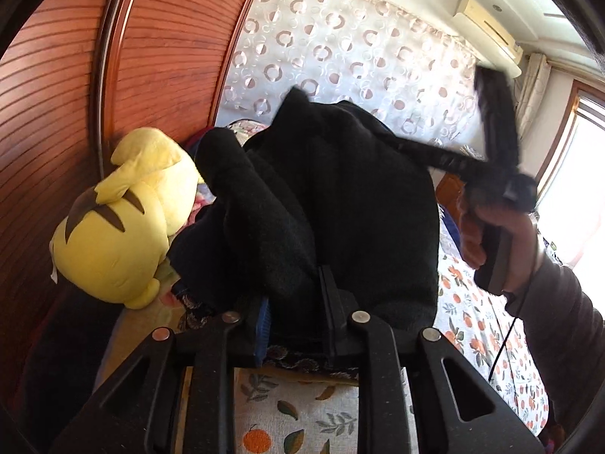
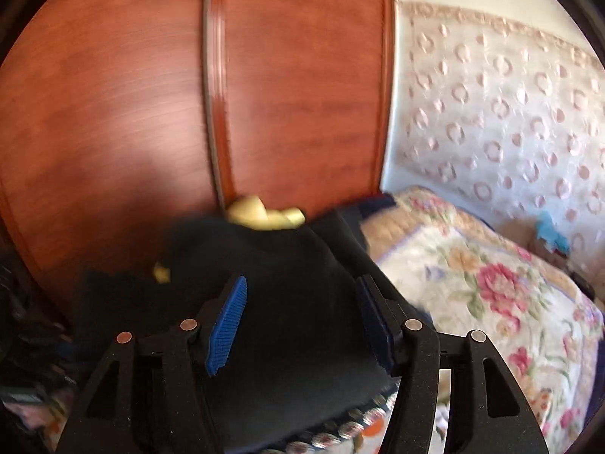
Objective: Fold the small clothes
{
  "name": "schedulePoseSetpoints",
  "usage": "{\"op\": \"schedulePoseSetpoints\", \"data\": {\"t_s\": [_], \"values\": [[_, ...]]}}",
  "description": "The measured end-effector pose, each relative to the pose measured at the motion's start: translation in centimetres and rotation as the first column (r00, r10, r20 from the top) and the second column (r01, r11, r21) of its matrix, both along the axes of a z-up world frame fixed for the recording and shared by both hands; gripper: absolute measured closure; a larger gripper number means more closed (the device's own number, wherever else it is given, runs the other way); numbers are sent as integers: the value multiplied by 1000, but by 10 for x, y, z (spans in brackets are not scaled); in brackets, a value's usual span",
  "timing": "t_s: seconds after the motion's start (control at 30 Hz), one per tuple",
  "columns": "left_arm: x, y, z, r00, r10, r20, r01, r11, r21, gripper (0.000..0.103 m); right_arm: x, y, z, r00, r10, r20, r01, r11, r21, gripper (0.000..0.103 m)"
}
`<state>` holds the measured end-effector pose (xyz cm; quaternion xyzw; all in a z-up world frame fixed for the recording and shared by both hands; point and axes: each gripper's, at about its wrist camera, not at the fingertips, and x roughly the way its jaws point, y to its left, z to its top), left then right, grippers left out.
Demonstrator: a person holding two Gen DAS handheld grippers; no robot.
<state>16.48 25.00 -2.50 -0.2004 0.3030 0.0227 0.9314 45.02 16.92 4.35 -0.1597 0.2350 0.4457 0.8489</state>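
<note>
The bed (image 1: 476, 325) fills the lower part of both views. It is covered with a cotton-like sheet printed with oranges and leaves, and further back lies a quilt (image 2: 472, 272) with a pattern of roses. Behind it stands a wardrobe (image 1: 56, 113) of reddish wood with fine horizontal grooves, and a lace curtain (image 1: 340, 45) with ring shapes hangs at the window.

The black garment (image 1: 340, 196) lies in a thick, bunched heap on the bed, in front of both grippers. It looks like soft fleece, matte and a little fuzzy, with one rounded tube, maybe a sleeve or leg, pointing up to the left. A yellow plush toy (image 1: 113, 227) with brown stripes rests just beside it, against the wardrobe.

The left gripper (image 1: 295, 302) has its jaws narrow, and a fold of the fleece sits between them; whether the pads press on it I cannot tell. The right gripper (image 2: 302, 321) has its jaws wide apart, the blue ribbed pads (image 2: 227, 325) clear of the cloth that lies between them. A hand (image 1: 491, 242) carries this gripper.

I judge that the folding is at an early step: the garment is not flat yet. The next move probably calls for finding an edge or corner, pinching it, and spreading the cloth on the sheet.
</note>
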Motion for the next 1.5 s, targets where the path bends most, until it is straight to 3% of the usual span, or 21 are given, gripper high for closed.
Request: {"op": "schedulePoseSetpoints", "data": {"t_s": [0.13,0.33,0.4,0.43,0.47,0.63,0.87,1.5], "values": [[-3,-2,-1,1000,-9,5,9,1000,-9,80,35,2,-31,992,-32,-118,32,999,4,41],[-9,-12,12,1000,1,15,-2,997,71,79,37,-6,-15,989,-73,-131,83,994,70,41],[-13,-14,19,1000,11,21,-13,994,105,76,14,-22,-12,991,-81,-105,90,992,85,41],[-16,-15,21,1000,13,28,-17,993,115,66,4,-29,-7,992,-83,-90,92,992,92,41],[-19,-16,24,999,14,39,-19,992,123,63,-8,-38,-8,993,-83,-83,91,991,98,41],[-32,-25,38,998,25,60,-35,982,184,61,-42,-61,-8,994,-85,-67,94,987,129,41],[-43,-58,50,996,-32,79,9,962,274,60,-98,-114,-11,992,-110,-58,118,982,149,41],[-63,-171,56,978,-189,85,155,939,308,60,-261,-260,0,965,-264,-1,259,945,198,41]]}}
